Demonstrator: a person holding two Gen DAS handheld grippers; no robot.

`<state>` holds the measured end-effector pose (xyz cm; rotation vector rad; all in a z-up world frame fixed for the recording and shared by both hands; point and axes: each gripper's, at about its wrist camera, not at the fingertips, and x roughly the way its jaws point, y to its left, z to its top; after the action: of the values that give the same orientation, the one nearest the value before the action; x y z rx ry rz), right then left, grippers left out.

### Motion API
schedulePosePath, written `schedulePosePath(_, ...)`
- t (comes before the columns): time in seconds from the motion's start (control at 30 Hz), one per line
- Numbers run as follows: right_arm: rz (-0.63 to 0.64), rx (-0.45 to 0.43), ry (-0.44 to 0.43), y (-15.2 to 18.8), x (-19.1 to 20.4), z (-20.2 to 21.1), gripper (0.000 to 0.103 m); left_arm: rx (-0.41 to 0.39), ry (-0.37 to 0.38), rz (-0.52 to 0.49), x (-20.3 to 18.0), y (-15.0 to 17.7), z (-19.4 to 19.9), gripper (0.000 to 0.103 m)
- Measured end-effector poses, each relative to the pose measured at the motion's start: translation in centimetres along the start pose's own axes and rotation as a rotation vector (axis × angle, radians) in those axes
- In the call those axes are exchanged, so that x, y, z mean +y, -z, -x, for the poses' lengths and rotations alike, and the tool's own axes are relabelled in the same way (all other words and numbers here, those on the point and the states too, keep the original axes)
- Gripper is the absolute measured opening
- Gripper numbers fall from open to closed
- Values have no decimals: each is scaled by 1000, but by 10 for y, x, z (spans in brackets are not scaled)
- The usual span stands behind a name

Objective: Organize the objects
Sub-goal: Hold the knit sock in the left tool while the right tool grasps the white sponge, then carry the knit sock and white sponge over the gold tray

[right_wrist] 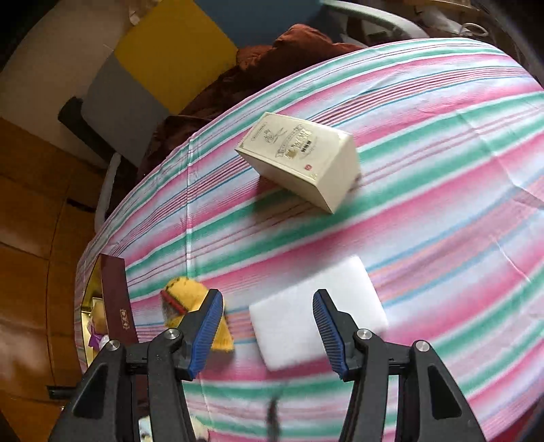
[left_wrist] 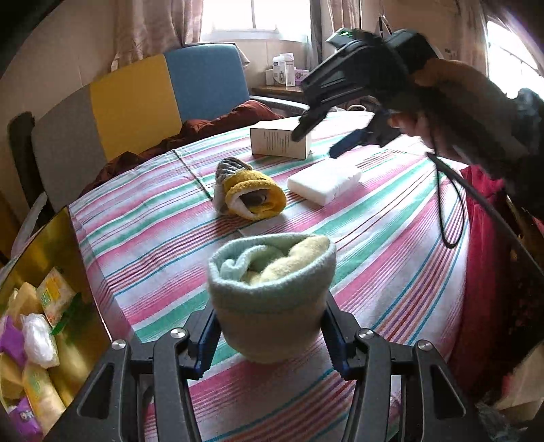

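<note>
- The left wrist view sits low over the striped table (left_wrist: 374, 238), looking level across it toward a chair (left_wrist: 136, 98) and window (left_wrist: 258, 17).
- The right wrist view hangs higher, tilted steeply down at the table (right_wrist: 442, 170).
- Both views share the box (left_wrist: 280, 141) (right_wrist: 299, 159), white pad (left_wrist: 324, 183) (right_wrist: 316, 312) and yellow sock (left_wrist: 251, 195) (right_wrist: 190, 295).

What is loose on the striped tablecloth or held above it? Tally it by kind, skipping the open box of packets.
Rolled socks: 2, pale green roll in the left gripper, yellow roll
Cardboard boxes: 1, cream box
White pads: 1, white pad
Total: 4
</note>
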<state>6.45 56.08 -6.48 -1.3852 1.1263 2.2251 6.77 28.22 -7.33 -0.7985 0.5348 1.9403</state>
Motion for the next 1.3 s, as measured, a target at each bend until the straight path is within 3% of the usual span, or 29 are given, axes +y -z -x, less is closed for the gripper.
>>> schedulePosePath(0.1,-33,31,59,12,-4,-3,65,-17,6,8,1,0,6,54)
schedulePosePath(0.2,-153,40,92,16,-20,-14,75,-50,14,1,-1,1,18,54)
schedulePosePath(0.37,-294,-39,74,8,-21,-24,79,-102,26,-2,3,2,43,54)
schedulePosePath(0.43,-279,-45,90,3,-10,-32,79,-113,27,6,6,5,52,54)
schedulePosePath(0.57,-157,-31,274,-1,15,-50,81,-122,24,30,13,10,63,54)
schedulePosePath(0.7,14,-23,393,7,32,-57,74,-131,22,69,24,12,71,54)
schedulePosePath(0.77,53,-23,381,14,34,-52,68,-135,17,90,29,12,76,54)
schedulePosePath(0.93,97,-57,370,32,33,-34,68,-126,-20,153,44,10,86,54)
schedulePosePath(1.1,125,-131,269,49,42,-5,68,-107,-93,205,61,11,89,54)
schedulePosePath(1.3,215,-200,213,66,77,12,68,-106,-166,239,75,14,95,54)
